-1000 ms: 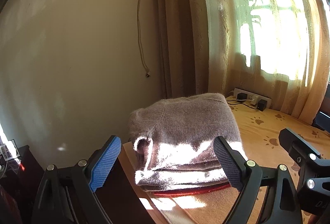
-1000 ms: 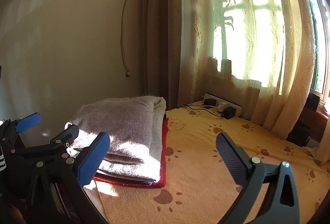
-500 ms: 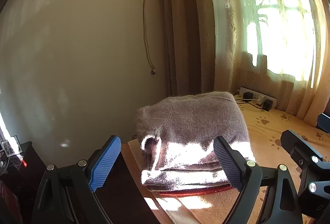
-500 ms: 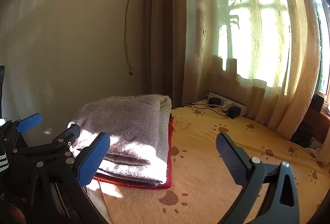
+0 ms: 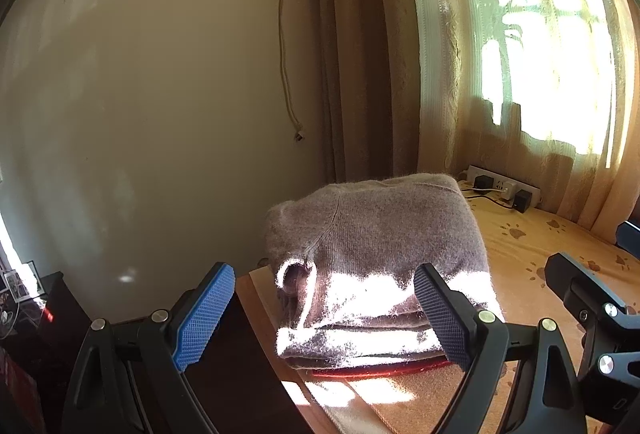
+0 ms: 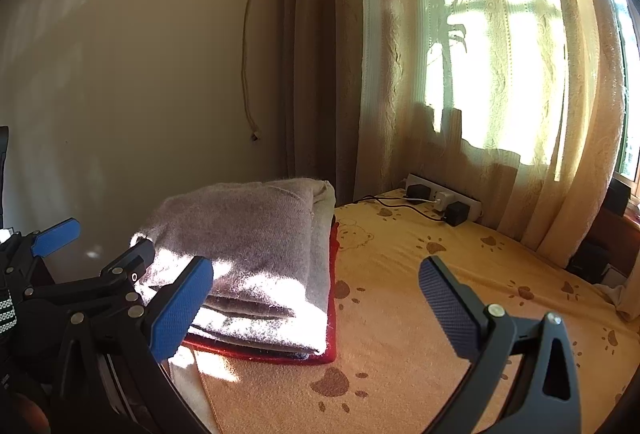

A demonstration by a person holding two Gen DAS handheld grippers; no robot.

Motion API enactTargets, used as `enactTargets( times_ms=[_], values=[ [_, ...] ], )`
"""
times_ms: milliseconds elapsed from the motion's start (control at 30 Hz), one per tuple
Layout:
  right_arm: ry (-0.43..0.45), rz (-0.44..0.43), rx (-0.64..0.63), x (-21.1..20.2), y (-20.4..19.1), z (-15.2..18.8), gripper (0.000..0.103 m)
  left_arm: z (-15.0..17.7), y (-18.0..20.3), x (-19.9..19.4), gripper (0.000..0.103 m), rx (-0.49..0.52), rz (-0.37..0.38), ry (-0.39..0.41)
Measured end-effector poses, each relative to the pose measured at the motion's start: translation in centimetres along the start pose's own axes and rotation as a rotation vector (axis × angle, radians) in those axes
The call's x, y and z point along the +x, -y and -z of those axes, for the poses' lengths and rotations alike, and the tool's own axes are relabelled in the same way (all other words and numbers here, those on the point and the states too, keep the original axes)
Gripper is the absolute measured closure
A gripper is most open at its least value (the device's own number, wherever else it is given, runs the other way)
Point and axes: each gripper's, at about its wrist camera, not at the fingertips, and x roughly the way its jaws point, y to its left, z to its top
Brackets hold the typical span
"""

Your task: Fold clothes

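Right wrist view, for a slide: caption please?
Open right gripper beside a folded grey sweater stacked on a red garment, yellow paw-print sheet beneath.

Cream wall (image 5: 140, 94), sunlit lace curtains (image 6: 500, 54), power strip (image 6: 444, 200) on yellow paw-print bedspread (image 6: 460, 298).

Folded grey sweater (image 5: 372, 254) lies flat atop a folded red garment (image 6: 320, 354).

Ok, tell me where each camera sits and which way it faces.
Left wrist: rides the left tongs, open, facing the folded grey sweater and the wall; the right tongs' frame shows at the right edge.
Right wrist: rides the right tongs, open, facing the yellow paw-print cover and curtain; the left tongs show at the left.
Shared: sweater, red garment beneath it, power strip.
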Motion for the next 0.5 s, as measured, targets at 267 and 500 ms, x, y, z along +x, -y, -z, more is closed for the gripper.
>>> enactTargets(
  times_ms=[267,500],
  values=[
    [-0.004,-0.005,0.0,-0.06,-0.19,0.23,0.0,0.17,-0.11,-0.32,0.01,0.01,-0.019,0.025],
    [-0.006,-0.007,-0.002,-0.13,-0.42,0.39,0.0,0.21,-0.56,-0.68,0.01,-0.001,-0.024,0.038]
  ],
)
